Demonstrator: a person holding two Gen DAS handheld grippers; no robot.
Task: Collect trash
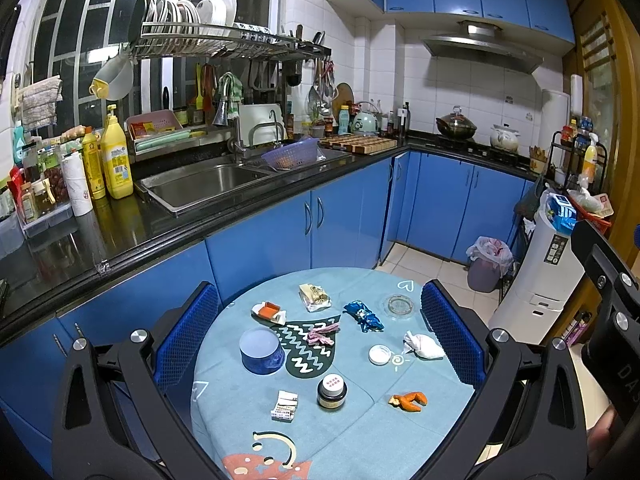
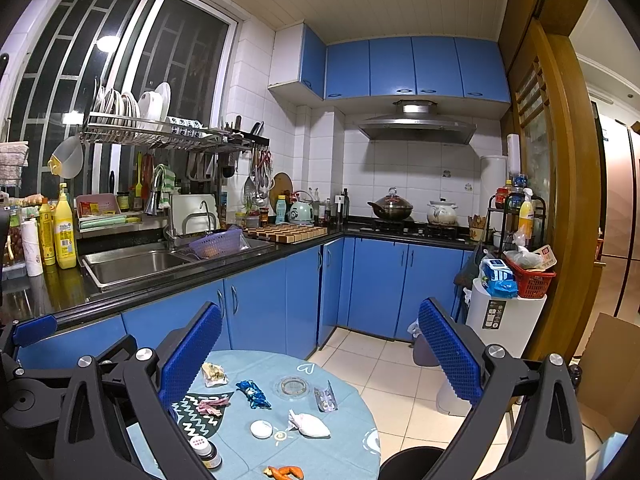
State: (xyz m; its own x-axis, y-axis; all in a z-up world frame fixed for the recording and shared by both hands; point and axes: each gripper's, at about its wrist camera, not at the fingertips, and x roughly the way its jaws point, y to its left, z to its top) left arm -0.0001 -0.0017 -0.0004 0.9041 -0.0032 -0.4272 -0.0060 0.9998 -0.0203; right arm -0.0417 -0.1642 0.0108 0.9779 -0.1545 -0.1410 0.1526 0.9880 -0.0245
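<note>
Both hand-held grippers — left [image 1: 320, 326], right [image 2: 320, 350] — hover over the table [image 1: 352, 432], jaws apart, empty.

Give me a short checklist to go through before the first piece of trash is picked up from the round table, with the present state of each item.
1. Left gripper jaws open and empty: ok.
2. Right gripper jaws open and empty: ok.
3. Trash within view on the table: ok; blue wrapper, orange peel, white tissue and pink wrapper lie apart from each other.
4. Things that are not trash stand clear of the trash: ok; the dark jar, blue bowl and glass ashtray touch none of it.
5. A bin is in view: ok; one with a bag liner stands on the floor past the table.
6. Room left in that bin: cannot tell.
</note>
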